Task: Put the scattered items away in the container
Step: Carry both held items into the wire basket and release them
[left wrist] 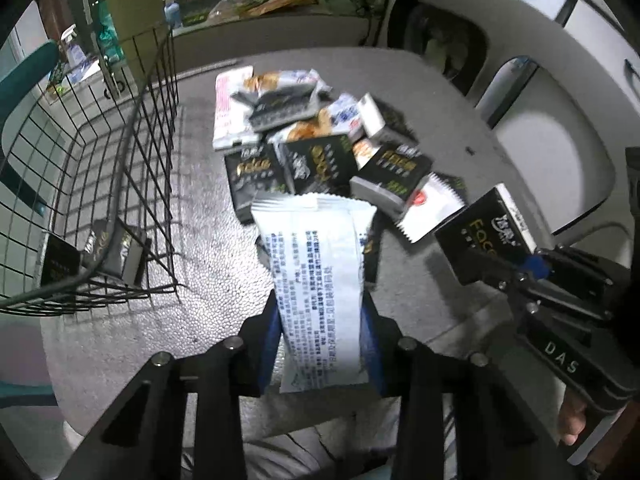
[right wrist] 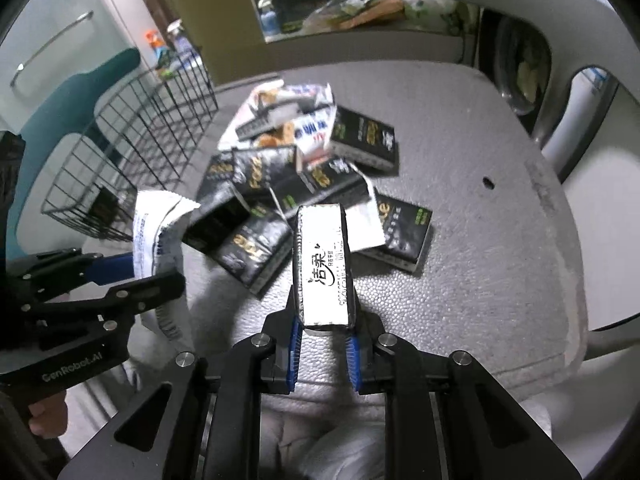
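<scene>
Left hand-held gripper point(left wrist: 324, 344) clamped on limp white sachet point(left wrist: 316, 264), gripped mid-length | right hand-held gripper point(right wrist: 322, 344) clamped on light, squashy tissue pack point(right wrist: 324, 264) | both above tabletop point(right wrist: 460, 280); wire basket point(left wrist: 92, 184) far left.

light: dim room, overhead source, window dark | shadows: wire basket point(left wrist: 100, 184) throws grid shadow on table point(left wrist: 208, 272) left of left gripper | glare: white wrapper point(left wrist: 320, 272) washed out | blur: pile of packs point(left wrist: 320, 152) ahead smeared | distortion: strong fisheye, black vignette corners, chair point(right wrist: 540, 40) bowed
</scene>
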`<state>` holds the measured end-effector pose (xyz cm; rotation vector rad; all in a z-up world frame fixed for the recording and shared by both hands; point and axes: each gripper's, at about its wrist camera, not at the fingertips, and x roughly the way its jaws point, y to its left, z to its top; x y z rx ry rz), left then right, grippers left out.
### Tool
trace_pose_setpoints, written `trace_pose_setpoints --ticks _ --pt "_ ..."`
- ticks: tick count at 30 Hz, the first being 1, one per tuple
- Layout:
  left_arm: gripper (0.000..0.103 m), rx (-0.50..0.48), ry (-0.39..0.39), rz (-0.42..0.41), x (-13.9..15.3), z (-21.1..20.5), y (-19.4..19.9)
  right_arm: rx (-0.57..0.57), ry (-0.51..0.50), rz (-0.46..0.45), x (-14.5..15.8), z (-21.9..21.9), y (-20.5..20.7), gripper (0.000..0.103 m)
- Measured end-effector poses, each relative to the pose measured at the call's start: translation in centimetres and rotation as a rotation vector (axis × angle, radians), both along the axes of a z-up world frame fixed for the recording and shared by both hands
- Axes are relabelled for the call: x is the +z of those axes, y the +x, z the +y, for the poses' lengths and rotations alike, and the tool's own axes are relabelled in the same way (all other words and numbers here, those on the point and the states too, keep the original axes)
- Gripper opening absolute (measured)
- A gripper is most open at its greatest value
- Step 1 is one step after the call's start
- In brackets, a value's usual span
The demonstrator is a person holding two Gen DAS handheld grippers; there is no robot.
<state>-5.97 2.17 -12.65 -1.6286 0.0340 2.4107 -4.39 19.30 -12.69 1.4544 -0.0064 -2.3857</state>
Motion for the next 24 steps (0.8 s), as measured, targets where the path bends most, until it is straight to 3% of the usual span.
trace_pose_setpoints --ticks 7,10,13,19,24 --pt "0.04 0.036 0.064 0.103 6.4 -2.0 0.6 0.054 -0.062 0.11 6.6 -2.4 0.5 0.019" --pt "0.04 0.109 0.076 0.164 9.9 -4.6 0.4 0.102 -0.088 0.154 9.1 -5.0 -0.1 0.02" --pt "0.04 0.206 0.037 0.201 12.2 -8.0 -0.3 0.173 -0.125 0.172 10.7 -8.6 -0.8 0.02" --pt "0.04 0.368 -0.004 0.158 11.0 -14.4 -2.1 0.298 -0.157 0.124 10.3 -16.3 -1.9 0.02" --pt "0.04 0.424 -0.008 0.119 9.1 -16.7 -2.8 0.344 -0.121 0.091 8.7 -19.9 -2.4 0.02"
